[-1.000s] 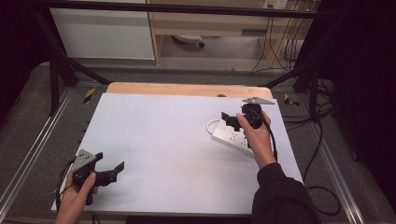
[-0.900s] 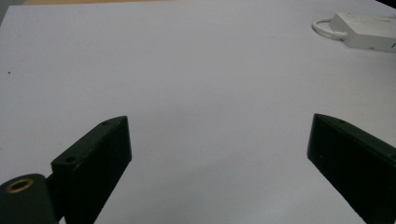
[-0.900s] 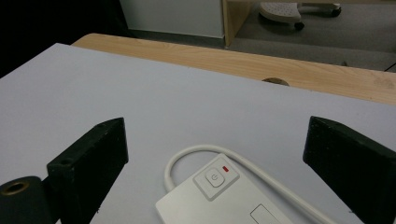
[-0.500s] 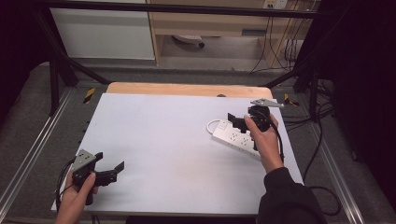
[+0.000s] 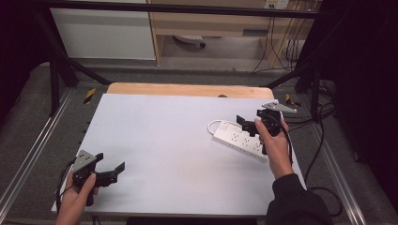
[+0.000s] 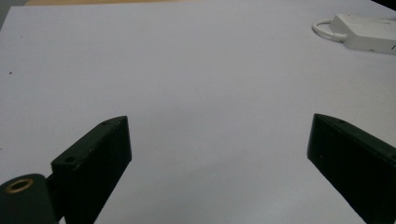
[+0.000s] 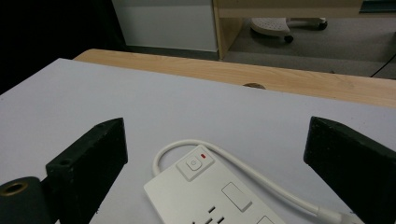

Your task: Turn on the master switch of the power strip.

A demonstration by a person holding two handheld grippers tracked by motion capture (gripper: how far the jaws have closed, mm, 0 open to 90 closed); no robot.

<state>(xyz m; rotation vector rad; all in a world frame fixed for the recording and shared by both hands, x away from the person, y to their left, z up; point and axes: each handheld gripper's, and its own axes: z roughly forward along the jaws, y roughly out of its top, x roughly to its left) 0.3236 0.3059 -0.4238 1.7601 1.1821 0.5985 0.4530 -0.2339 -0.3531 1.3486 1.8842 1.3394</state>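
High view: right hand-held gripper (image 5: 248, 125), jaws spread, hovering over power strip (image 5: 237, 139) lying diagonally; left hand-held gripper (image 5: 114, 171), also spread, idling far off.

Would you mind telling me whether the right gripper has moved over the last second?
Yes. The right gripper has drifted slightly toward the table's right edge, now sitting further along the white power strip, which has stayed put.

1. The right gripper (image 5: 249, 123) hovers over the white power strip (image 5: 238, 139) at the desk's (image 5: 164, 136) far right, fingers spread.
2. The left gripper (image 5: 111, 171) sits near-left, fingers spread.
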